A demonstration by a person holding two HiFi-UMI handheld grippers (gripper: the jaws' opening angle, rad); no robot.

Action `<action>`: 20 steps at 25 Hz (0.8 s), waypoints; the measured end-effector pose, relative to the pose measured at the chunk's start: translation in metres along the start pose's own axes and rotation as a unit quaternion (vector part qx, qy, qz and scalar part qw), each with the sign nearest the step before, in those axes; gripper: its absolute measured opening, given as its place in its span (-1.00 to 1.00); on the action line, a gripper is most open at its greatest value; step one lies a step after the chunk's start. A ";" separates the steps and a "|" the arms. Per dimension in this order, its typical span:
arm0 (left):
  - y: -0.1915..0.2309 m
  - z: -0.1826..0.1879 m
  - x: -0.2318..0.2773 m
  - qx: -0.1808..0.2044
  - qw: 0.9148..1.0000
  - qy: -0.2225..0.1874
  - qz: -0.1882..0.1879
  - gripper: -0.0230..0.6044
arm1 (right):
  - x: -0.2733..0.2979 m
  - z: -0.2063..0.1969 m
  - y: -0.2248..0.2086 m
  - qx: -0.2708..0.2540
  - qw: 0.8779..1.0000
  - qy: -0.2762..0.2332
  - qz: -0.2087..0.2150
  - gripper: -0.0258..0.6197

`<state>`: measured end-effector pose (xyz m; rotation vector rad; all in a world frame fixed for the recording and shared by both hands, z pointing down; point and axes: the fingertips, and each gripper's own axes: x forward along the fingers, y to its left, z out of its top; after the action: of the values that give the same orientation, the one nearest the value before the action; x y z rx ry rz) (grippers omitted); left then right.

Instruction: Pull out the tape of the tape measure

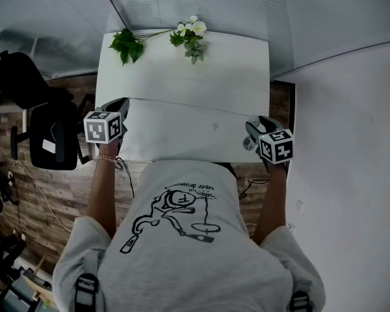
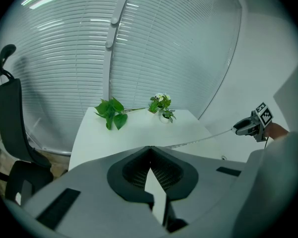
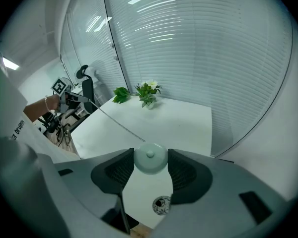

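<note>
A round pale green tape measure case (image 3: pixel 150 163) sits between the pads of my right gripper (image 3: pixel 150 156), which is shut on it over the table's right near corner. Its thin tape (image 1: pixel 188 106) stretches level above the white table (image 1: pixel 182 70) to my left gripper (image 1: pixel 121 109). In the left gripper view the jaws meet at their tips (image 2: pixel 150 148), pinched on the tape's end, and the tape (image 2: pixel 198 140) runs off to the right gripper (image 2: pixel 248 127). The right gripper view shows the tape (image 3: pixel 114 120) leading back to the left gripper (image 3: pixel 73 99).
At the table's far edge lie a leafy green sprig (image 1: pixel 127 44) and a small pot of white flowers (image 1: pixel 191 35). A black office chair (image 1: pixel 32 103) stands left of the table. Blinds and glass walls close off the far side and the right.
</note>
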<state>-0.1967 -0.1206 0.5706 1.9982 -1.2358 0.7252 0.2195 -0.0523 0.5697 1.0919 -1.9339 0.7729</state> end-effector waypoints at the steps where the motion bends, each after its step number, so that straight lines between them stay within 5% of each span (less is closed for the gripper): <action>1: 0.001 0.000 0.001 0.000 1.000 0.000 0.000 -0.86 | 0.000 0.000 -0.001 0.001 1.000 0.000 -0.001 -0.23; 20: 0.013 0.000 0.004 -0.005 1.000 0.008 0.013 -0.86 | -0.002 -0.008 -0.023 0.013 1.000 0.012 -0.020 -0.23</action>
<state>-0.2071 -0.1270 0.5766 1.9675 -1.2574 0.7445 0.2431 -0.0556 0.5746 1.1293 -1.8821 0.7884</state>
